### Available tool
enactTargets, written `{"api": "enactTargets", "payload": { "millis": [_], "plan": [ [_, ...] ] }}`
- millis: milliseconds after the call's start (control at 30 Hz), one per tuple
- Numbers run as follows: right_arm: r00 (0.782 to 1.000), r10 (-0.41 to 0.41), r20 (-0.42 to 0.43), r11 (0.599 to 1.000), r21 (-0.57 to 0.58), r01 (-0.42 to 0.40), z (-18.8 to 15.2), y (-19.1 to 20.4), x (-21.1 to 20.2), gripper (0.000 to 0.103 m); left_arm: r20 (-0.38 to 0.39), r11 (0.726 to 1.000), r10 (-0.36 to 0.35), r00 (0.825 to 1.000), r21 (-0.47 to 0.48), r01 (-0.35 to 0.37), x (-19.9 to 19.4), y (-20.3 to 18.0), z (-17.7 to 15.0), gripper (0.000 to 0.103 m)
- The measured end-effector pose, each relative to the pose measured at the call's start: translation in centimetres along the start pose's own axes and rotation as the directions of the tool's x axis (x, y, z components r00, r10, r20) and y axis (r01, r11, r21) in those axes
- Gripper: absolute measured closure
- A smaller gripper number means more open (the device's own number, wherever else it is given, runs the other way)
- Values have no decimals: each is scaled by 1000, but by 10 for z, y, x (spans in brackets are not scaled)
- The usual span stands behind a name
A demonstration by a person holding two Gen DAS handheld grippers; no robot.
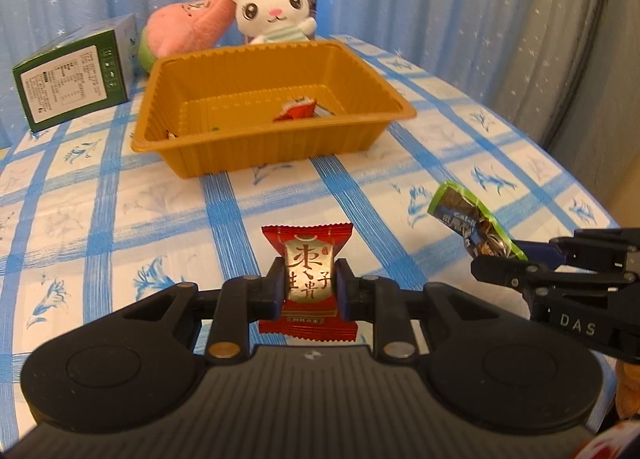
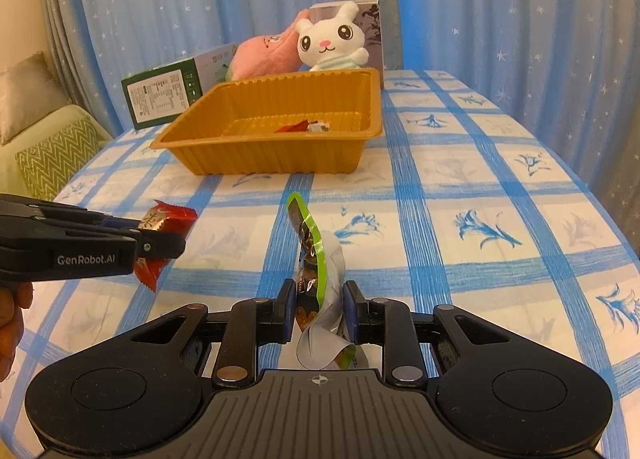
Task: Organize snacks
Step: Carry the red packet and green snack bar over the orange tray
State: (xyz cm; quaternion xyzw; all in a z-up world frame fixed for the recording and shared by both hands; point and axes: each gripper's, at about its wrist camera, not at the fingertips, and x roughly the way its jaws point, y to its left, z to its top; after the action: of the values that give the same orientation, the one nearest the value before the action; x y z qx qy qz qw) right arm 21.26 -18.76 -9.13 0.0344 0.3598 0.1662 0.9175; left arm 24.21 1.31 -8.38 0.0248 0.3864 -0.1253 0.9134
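Left gripper point(image 1: 307, 286) pinching red snack packet point(image 1: 307, 282), pads on both sides of gold label with Chinese characters, held above the tablecloth point(image 1: 120, 199). "GenRobot.AI" printed on its side in the right wrist view. Right gripper point(image 2: 319, 309) clamped on green-edged snack pouch point(image 2: 310, 255), crumpled, silver inside showing, pouch standing up past the pads. "DAS" readable on right gripper body from the left wrist view; pouch print partly legible, "Cat" maybe.

Open checked cloth between both grippers and gold plastic tray point(image 1: 168, 71); more bare table to the right up to the curtain point(image 2: 520, 11).

Tray contents: one red wrapper point(image 1: 296, 110), plus small pieces too hidden to identify. Behind tray: green box point(image 1: 72, 79) with fine print, unreadable; white bunny plush point(image 1: 272, 11); pink plush point(image 1: 188, 23).
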Motion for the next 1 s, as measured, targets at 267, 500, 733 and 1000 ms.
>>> {"api": "enactTargets", "payload": {
  "millis": [267,500,733,1000],
  "plan": [
    [999,19,39,1000,-10,-19,17,5,-1,78,33,1000,18,999,-26,-17,-3,2,14,81],
    [996,35,81,999,-23,-33,41,10,4,78,73,997,33,997,-74,-27,-3,9,32,81],
    [992,56,115,998,-35,-53,67,15,14,78,106,995,45,993,-91,-36,0,19,52,81],
    [985,77,155,996,-51,-70,98,22,28,78,140,993,57,988,-112,-41,8,31,75,81]
  ]
}}
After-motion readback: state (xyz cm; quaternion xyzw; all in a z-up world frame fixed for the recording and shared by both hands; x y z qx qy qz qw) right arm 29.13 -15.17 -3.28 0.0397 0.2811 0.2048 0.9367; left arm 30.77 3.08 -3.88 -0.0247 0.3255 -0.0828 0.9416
